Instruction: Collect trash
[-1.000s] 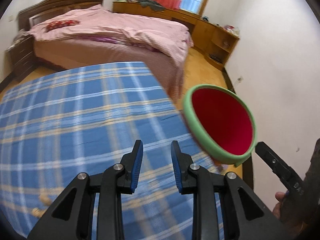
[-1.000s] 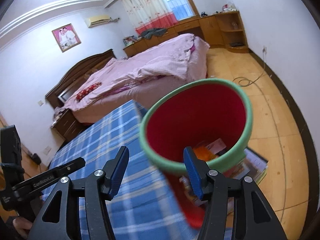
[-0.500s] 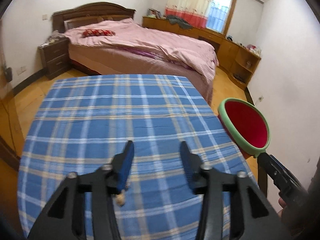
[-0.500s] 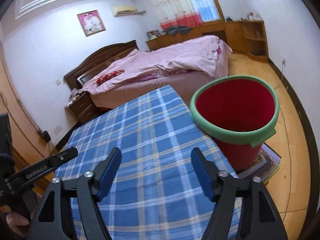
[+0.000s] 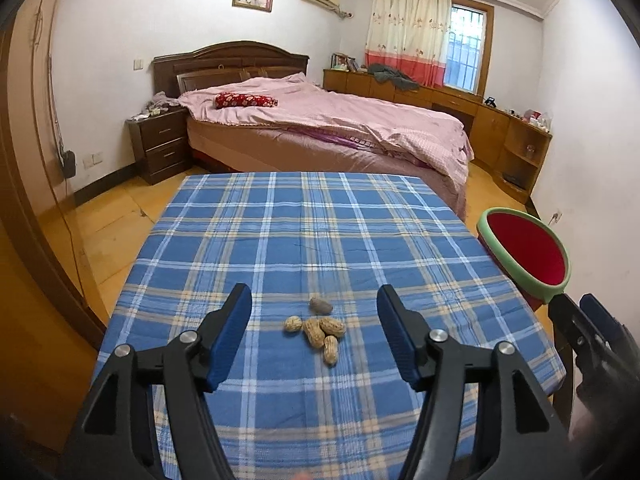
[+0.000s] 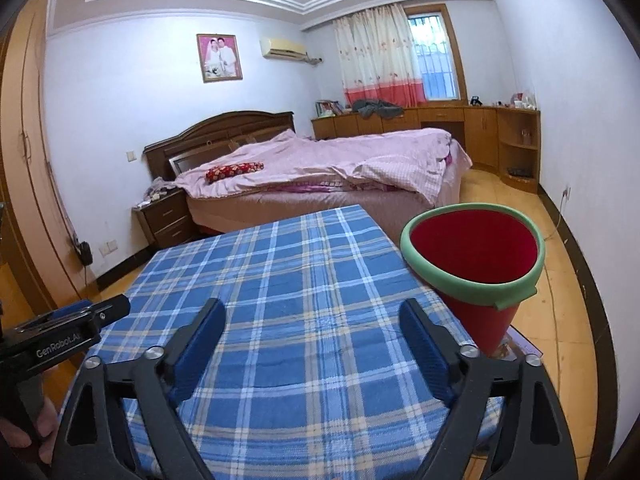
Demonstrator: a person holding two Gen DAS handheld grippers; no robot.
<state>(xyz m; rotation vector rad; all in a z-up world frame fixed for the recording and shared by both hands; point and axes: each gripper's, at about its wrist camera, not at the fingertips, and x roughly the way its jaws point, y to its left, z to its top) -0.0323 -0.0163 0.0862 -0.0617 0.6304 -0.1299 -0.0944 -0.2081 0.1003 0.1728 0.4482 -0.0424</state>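
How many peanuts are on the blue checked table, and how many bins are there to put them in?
Peanut shells on the table: 5
Red bin with a green rim, beside the table: 1
Total: 6

Beyond the fingertips: table under blue plaid cloth (image 5: 320, 240), then bed with pink cover (image 5: 340, 128) and red pillow (image 5: 245, 100). Nightstand (image 5: 160, 148) far left; curtained window (image 5: 408, 52), wooden cabinets (image 5: 508, 132) far right.
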